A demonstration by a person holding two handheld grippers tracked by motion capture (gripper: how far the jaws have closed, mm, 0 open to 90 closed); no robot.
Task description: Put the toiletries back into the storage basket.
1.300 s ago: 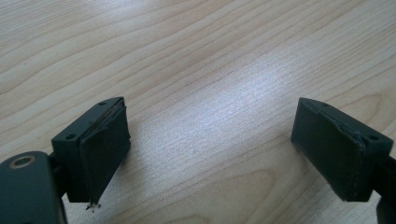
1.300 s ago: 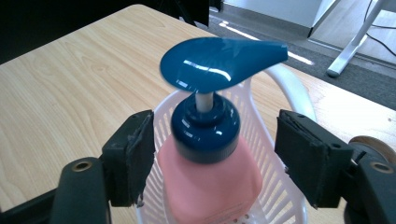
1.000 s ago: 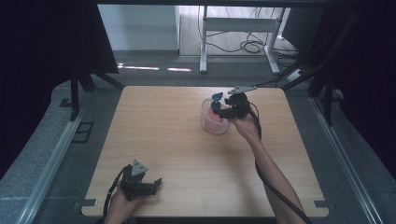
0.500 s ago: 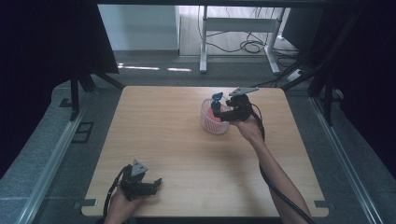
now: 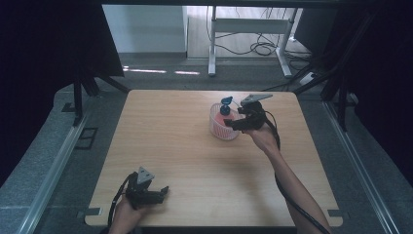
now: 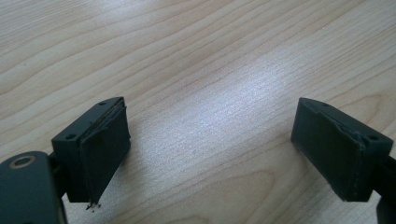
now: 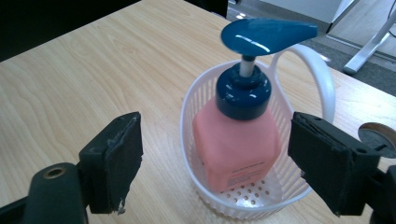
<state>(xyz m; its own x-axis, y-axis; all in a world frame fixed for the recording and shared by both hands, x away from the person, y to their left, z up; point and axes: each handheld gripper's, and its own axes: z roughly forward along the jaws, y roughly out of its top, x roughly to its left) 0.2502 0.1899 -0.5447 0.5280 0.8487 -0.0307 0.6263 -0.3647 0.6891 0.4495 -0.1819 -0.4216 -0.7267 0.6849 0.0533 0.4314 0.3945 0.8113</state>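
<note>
- The left hand-held gripper (image 5: 163, 190) rested on the near left part of the wooden table (image 5: 160, 136), its jaws spread wide with bare wood between them.
- The right hand-held gripper (image 5: 229, 124) hung at the far right of the table, jaws wide apart and holding nothing.
- A white perforated basket (image 7: 205, 196) stood just before those jaws, its handle (image 7: 317, 79) arching up behind.
- A pink pump bottle (image 7: 236, 144) stood upright inside the basket, with a dark blue collar and blue pump head (image 7: 266, 35).
</note>
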